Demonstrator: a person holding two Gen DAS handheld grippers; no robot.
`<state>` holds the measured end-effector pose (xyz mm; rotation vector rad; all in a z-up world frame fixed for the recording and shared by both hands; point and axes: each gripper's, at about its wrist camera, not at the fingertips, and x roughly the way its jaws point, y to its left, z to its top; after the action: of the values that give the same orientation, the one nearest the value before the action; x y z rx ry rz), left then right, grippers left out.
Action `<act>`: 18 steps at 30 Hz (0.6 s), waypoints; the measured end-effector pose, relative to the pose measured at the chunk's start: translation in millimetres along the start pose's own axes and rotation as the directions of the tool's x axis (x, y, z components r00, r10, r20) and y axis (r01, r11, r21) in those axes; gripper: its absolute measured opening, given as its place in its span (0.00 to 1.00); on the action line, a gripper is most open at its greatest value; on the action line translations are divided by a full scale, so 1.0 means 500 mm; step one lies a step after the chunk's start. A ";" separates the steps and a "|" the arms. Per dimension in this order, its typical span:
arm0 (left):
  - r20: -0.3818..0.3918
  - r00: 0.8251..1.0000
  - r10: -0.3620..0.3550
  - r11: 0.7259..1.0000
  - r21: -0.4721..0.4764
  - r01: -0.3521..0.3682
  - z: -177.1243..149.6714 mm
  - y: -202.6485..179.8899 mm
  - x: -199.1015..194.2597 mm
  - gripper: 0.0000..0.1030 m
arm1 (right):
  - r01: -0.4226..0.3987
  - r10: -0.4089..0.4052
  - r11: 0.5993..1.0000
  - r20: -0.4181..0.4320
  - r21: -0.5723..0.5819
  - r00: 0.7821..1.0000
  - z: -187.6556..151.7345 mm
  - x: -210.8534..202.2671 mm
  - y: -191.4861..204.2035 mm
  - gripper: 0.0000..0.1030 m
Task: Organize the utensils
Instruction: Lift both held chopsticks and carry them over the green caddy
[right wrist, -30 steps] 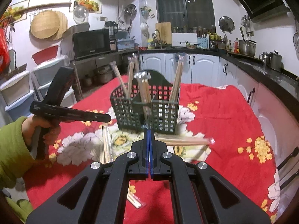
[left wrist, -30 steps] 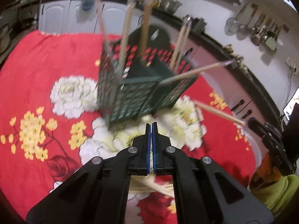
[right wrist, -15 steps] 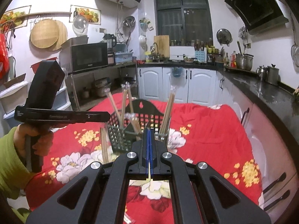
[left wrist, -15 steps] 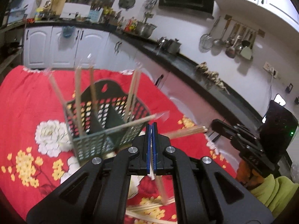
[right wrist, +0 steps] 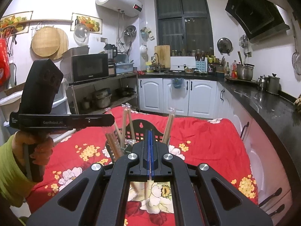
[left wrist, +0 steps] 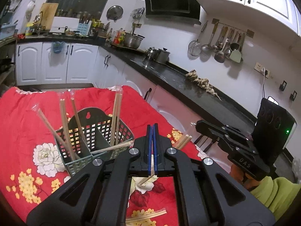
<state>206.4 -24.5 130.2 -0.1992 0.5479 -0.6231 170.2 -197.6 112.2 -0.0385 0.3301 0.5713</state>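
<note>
A dark green mesh basket stands on the red flowered cloth, with several wrapped chopsticks upright or leaning in its compartments. My left gripper is shut above and in front of the basket, and I see nothing between its pads. My right gripper is shut on a pair of chopsticks that hangs down below its jaws. A stick end shows under the left jaws; I cannot tell whose it is.
More loose chopsticks lie on the tablecloth near its front edge. A black counter with white cabinets runs along the right and back. A hand in a green sleeve holds each gripper.
Both grippers have risen and tipped up, so the basket sits lower and smaller in each view. The pair of chopsticks has come up off the cloth with the right gripper.
</note>
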 end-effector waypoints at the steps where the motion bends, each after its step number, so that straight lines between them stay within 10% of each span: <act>1: 0.000 1.000 0.000 1.000 0.003 0.000 0.002 0.000 0.000 0.00 | 0.001 -0.001 1.000 0.003 0.000 1.000 0.004 -0.002 0.000 0.01; 18: 0.073 0.997 -0.008 0.999 0.052 0.004 0.070 -0.034 -0.042 0.00 | 0.018 -0.018 1.000 0.102 0.006 0.995 0.081 -0.034 -0.024 0.01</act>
<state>202.6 -24.7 174.2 -0.1742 0.4600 -0.6327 175.1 -211.6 155.4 -0.0078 0.2318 0.5525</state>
